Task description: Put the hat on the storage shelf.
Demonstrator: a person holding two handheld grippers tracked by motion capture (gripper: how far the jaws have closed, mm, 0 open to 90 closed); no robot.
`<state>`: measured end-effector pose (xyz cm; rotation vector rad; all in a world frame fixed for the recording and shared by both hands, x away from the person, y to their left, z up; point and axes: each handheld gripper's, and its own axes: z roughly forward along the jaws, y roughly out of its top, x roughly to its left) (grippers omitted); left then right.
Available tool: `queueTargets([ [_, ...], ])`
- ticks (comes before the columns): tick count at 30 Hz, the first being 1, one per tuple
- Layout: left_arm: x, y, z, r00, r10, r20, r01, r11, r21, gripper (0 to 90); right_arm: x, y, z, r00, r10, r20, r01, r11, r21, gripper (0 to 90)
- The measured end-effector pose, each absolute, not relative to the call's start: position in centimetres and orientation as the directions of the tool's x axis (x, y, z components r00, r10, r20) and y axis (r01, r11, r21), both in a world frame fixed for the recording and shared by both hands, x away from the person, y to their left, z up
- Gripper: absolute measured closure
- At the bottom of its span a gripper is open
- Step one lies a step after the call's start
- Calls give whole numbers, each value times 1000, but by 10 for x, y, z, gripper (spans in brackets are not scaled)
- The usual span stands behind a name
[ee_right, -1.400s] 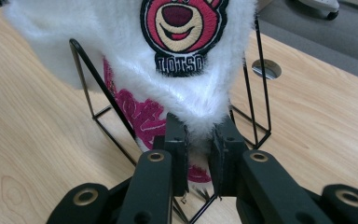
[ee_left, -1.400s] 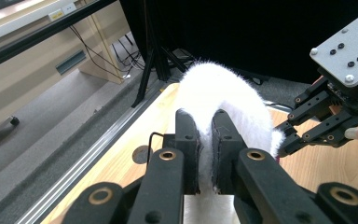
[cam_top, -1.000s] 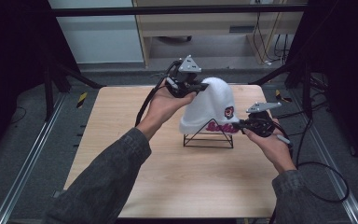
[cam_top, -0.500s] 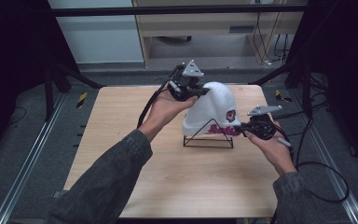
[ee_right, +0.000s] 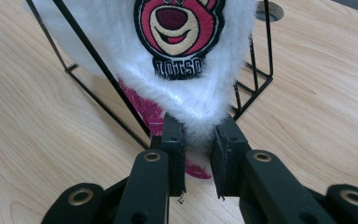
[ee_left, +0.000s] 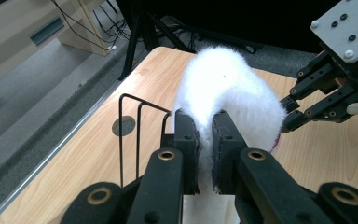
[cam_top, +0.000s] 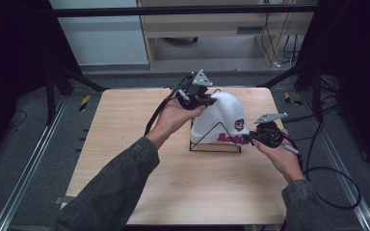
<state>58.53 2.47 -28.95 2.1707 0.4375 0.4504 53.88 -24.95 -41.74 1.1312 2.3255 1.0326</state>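
Both grips look set: left claw (ee_left: 204, 154) pinches white fuzzy hat (cam_top: 221, 115) at its far top, right claw (ee_right: 199, 144) clamps its near-right brim, hat draped on black wire stand (cam_top: 215, 144) mid-surface, lift-off not yet done.

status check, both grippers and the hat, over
Left gripper shut on white fluffy hat. Right gripper shut on its lower edge. Hat sits over black wire stand. Nothing in the way.

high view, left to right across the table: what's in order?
left tool → white plush hat on the black wire stand → right tool
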Motion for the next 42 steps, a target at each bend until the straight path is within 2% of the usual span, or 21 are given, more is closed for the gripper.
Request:
queueTargets([
  [2, 585, 25, -291, 874, 459, 160, 154, -574, 805, 829, 538, -250, -418, -620, 785, 0, 528, 417, 740, 760],
  [3, 585, 26, -291, 875, 458, 156, 156, -573, 805, 825, 538, -250, -419, -616, 788, -2, 528, 415, 741, 716],
  [4, 584, 26, -292, 878, 453, 157, 156, -579, 800, 825, 538, -250, -419, -616, 788, -2, 528, 415, 741, 716],
  [6, 583, 25, -294, 875, 455, 163, 160, -591, 790, 809, 537, -250, -420, -605, 796, 3, 534, 403, 743, 655],
  [8, 583, 26, -297, 870, 465, 164, 168, -592, 788, 765, 533, -252, -420, -596, 803, 3, 535, 395, 747, 611],
  [13, 581, 32, -297, 857, 491, 158, 173, -562, 809, 695, 527, -253, -417, -591, 807, -2, 528, 389, 755, 584],
  [14, 578, 34, -297, 849, 496, 180, 162, -570, 806, 640, 524, -254, -415, -586, 811, 0, 524, 379, 763, 569],
  [17, 575, 36, -296, 840, 505, 197, 152, -569, 808, 555, 519, -255, -412, -578, 816, -2, 517, 368, 773, 540],
  [18, 573, 37, -296, 837, 510, 200, 151, -566, 810, 555, 519, -255, -412, -578, 816, -2, 517, 368, 773, 540],
  [20, 571, 38, -295, 834, 510, 210, 145, -571, 808, 456, 517, -254, -411, -575, 818, 1, 515, 360, 778, 520],
  [25, 563, 45, -291, 829, 517, 212, 143, -563, 814, 308, 506, -251, -409, -546, 837, -36, 491, 354, 796, 387],
  [31, 555, 47, -294, 837, 505, 210, 143, -573, 807, 123, 499, -248, -407, -528, 847, -53, 473, 346, 811, 270],
  [37, 545, 53, -303, 847, 495, 194, 142, -562, 815, 77, 486, -240, -407, -500, 861, -95, 450, 352, 820, 145],
  [42, 538, 57, -313, 844, 501, 192, 150, -565, 812, 66, 477, -233, -410, -506, 854, -120, 429, 370, 824, 114],
])
